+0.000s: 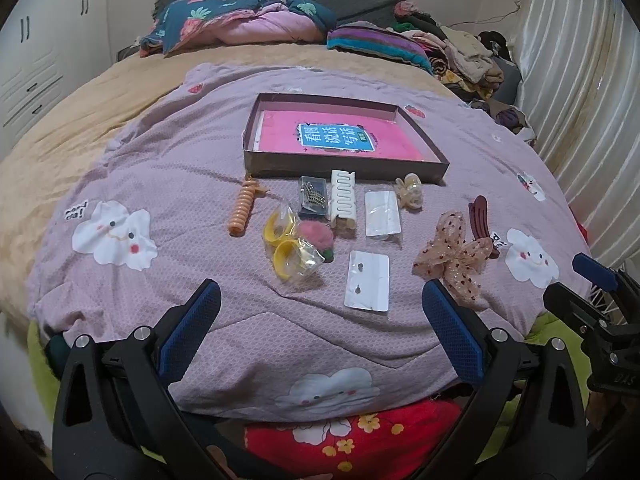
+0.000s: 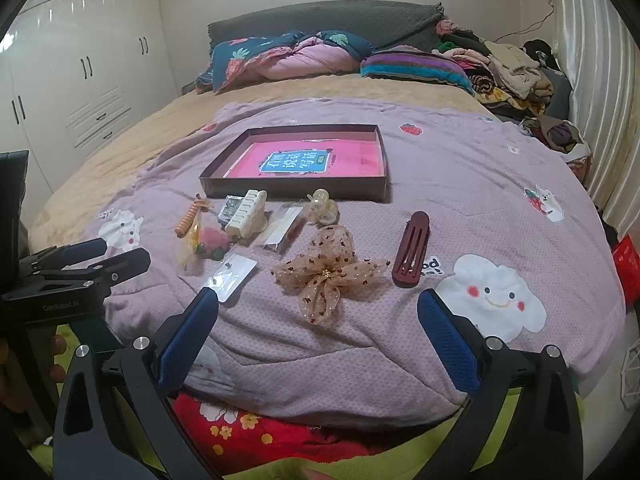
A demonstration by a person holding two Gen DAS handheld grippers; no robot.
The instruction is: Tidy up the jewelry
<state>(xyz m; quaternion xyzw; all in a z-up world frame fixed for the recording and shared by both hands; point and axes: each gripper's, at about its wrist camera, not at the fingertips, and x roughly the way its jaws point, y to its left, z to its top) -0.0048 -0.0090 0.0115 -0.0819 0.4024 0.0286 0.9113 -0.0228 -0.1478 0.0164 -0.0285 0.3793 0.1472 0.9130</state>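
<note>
A shallow brown box point(image 1: 344, 166) point(image 2: 294, 192) with a pink booklet inside lies on the purple quilt. In front of it lie hair and jewelry pieces: an orange spiral tie point(image 1: 242, 210), a bag with yellow rings point(image 1: 290, 246), a pink pompom point(image 1: 318, 236), a white comb clip point(image 1: 342, 196), an earring card point(image 1: 368, 282) point(image 2: 232, 274), a beige dotted bow point(image 1: 456, 258) point(image 2: 326, 272) and a dark red clip point(image 2: 412, 254). My left gripper point(image 1: 320, 300) is open and empty, near the earring card. My right gripper point(image 2: 318, 310) is open and empty, just short of the bow.
The purple quilt point(image 1: 160, 168) covers a bed with pillows and folded bedding point(image 2: 288, 58) at the head. A clothes pile point(image 2: 516, 68) sits at the far right by a curtain. White wardrobes point(image 2: 80, 68) stand at the left.
</note>
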